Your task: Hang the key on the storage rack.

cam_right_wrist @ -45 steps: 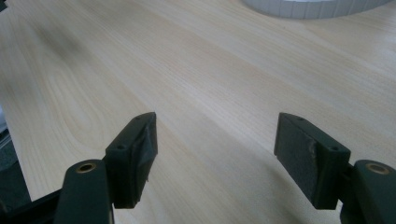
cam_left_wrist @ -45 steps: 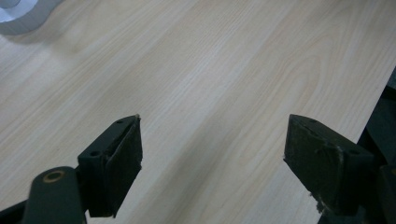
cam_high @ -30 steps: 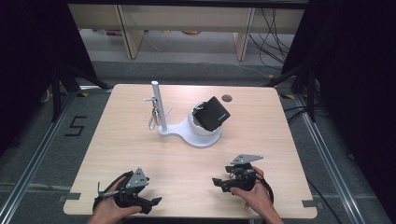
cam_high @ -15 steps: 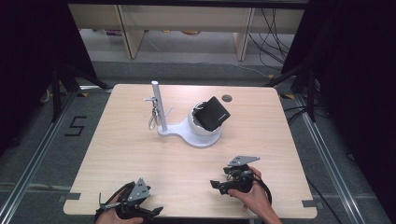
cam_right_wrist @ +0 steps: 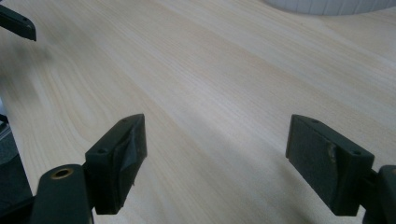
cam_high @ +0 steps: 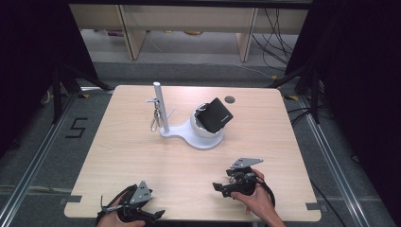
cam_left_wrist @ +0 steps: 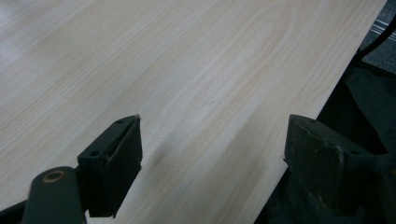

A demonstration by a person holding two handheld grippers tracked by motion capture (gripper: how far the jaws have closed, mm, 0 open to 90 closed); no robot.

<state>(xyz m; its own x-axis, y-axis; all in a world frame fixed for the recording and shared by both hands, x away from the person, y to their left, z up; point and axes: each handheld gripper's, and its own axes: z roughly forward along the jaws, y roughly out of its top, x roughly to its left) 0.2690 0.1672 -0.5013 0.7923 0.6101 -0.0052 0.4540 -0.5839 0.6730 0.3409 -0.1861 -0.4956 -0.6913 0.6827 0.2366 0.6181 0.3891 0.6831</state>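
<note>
Wooden counter [cam_high: 142, 156] is seen under each hand-held gripper. Left hand-held gripper [cam_high: 158, 215] and right hand-held gripper [cam_high: 216, 187] are held wide, with nothing gripped.

Left gripper [cam_high: 158, 215] pulled back to table's [cam_high: 142, 156] near edge; right gripper [cam_high: 216, 187] shifted slightly nearer too.

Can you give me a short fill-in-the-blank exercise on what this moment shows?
1. The left tongs and the right tongs both have their jaws ____, with nothing between them.
2. The black box rests tilted on the ____ dome of the stand.
3. A set of keys hangs from the stand's upright ____.
4. Both tongs are at the table's ____ edge, apart from the stand.

Missing words: open; white; post; near
</note>
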